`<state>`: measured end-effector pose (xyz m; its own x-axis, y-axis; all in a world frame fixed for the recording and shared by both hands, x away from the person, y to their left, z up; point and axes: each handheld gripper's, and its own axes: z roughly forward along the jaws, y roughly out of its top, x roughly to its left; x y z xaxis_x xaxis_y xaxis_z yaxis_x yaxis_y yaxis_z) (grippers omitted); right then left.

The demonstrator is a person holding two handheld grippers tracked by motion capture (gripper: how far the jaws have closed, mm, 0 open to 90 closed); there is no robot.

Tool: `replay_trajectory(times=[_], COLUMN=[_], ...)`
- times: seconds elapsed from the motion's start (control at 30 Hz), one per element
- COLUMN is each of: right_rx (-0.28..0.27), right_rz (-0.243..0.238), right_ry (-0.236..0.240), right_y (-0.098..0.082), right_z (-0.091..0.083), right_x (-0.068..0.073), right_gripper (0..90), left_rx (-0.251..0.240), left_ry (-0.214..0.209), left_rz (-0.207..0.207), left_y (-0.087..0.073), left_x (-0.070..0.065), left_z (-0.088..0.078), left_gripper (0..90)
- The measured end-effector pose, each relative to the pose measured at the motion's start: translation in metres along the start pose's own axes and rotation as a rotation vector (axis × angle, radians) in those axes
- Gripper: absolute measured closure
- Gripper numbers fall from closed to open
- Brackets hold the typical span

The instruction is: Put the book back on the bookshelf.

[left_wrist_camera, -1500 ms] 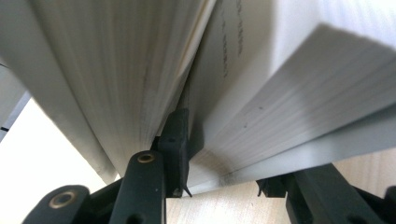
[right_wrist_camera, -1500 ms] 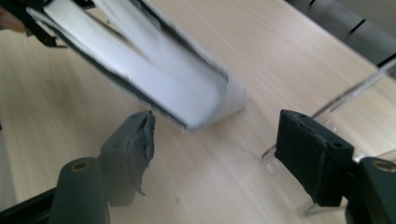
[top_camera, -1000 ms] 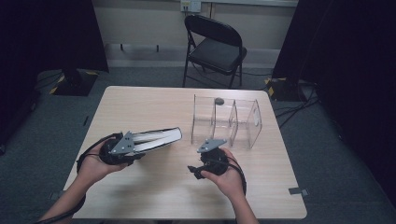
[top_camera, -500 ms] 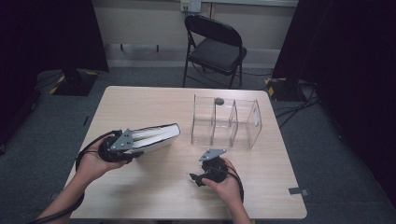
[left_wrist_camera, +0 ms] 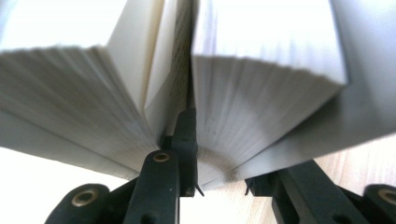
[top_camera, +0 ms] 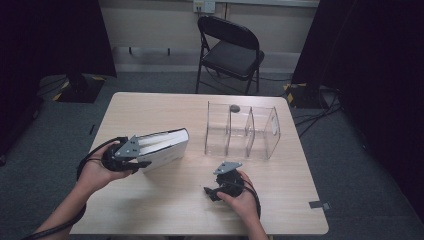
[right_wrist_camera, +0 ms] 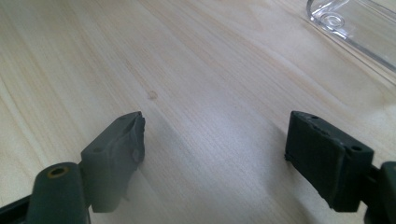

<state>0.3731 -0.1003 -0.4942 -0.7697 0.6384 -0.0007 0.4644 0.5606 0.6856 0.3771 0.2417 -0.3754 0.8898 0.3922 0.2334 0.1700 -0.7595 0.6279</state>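
**Book clamped on the left, right jaws spread over bare wood**

The left gripper (top_camera: 142,156) is clenched on a thick white-paged paperback book (top_camera: 162,147), which lies on its side on the pale wooden table (top_camera: 150,210), left of centre. From above, the grey plate and the person's left hand (top_camera: 97,170) cover the spot where the jaws meet the book, so the grip itself is hard to read there. The left gripper view is clearer: one black jaw sits wedged between two fanned blocks of pages, the other runs under the outer cover. The book's (left_wrist_camera: 261,93) far end is cut off at the frame's top, and no title or print can be made out.

The right gripper (top_camera: 220,187) rests low near the table's front edge, well apart from the book. Its jaws have just been opening and stand wide with nothing between them, bare wood in the gap. The right gripper view catches a corner of the clear plastic divided organiser (right_wrist_camera: 355,28), cropped at the frame's edge. From above, that organiser (top_camera: 242,131) stands right of the book; a small dark round object (top_camera: 234,107) at its back wall is too small to identify.
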Motion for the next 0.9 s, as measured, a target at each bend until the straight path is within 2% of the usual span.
replay_trajectory(times=[0.13, 0.4, 0.7, 0.9], right_rx=[-0.013, -0.057, -0.062, -0.061], right_rz=[0.004, 0.006, 0.007, 0.008], right_ry=[-0.006, -0.001, -0.004, -0.004], right_y=[-0.002, -0.006, -0.006, -0.006], right_z=[0.001, 0.003, 0.004, 0.004], right_x=[0.001, 0.001, 0.001, 0.001], right_gripper=[14.8, 12.9, 12.6, 12.6], left_rx=[0.000, -0.015, 0.004, -0.010], left_ry=[-0.012, -0.045, -0.081, -0.098], left_rz=[-0.005, 0.001, 0.026, 0.035], left_y=[-0.002, -0.002, 0.002, 0.003], left_x=[0.000, -0.003, -0.006, -0.010], left_z=[-0.002, -0.005, -0.008, -0.009], left_gripper=[70.3, 70.6, 70.6, 70.9])
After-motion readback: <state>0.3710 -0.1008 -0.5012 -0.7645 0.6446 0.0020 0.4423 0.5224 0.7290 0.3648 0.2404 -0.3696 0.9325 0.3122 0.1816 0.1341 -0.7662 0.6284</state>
